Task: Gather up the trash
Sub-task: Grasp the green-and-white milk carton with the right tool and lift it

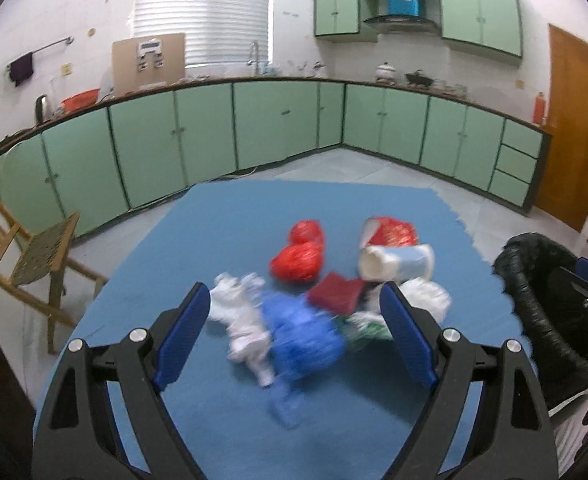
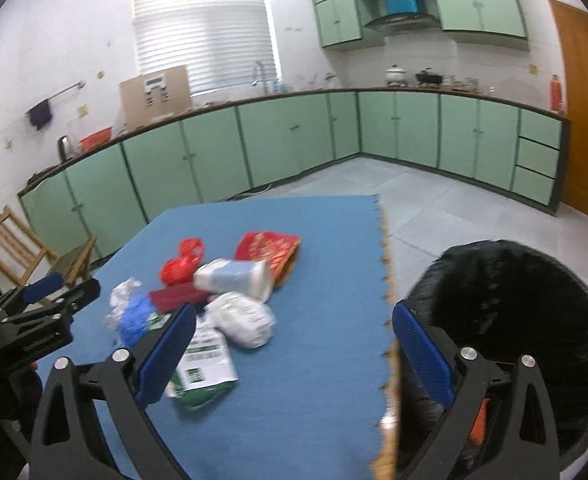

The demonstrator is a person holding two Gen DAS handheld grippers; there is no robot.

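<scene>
Both pairs of my fingers are spread wide with nothing between the pads: the left gripper (image 1: 294, 332) hangs over the near edge of the trash pile, and the right gripper (image 2: 294, 344) points at the seam between the mat (image 2: 314, 360) and the bin (image 2: 534, 312). All the trash lies bunched together mid-mat, which suits me, since one short reach covers every piece. Framed between my left fingers are a white wad (image 1: 246, 320) and a blue bag (image 1: 302, 332), touching each other; I judge these the nearest picks. Beyond them sit a dark red box (image 1: 336, 294), a red bag (image 1: 300, 258), a tipped-over cup (image 1: 398, 262) and a red patterned packet (image 1: 392, 232). From the right wrist view I also see a white bag (image 2: 246, 318) and a green-and-white pouch (image 2: 204, 364), which lies just beside my right gripper's left finger. That black-lined bin stands off the mat's right edge, close to my right hand, so drops there should be short. Nothing is collected in either gripper yet, and the soft bags will likely crumple when pinched.
</scene>
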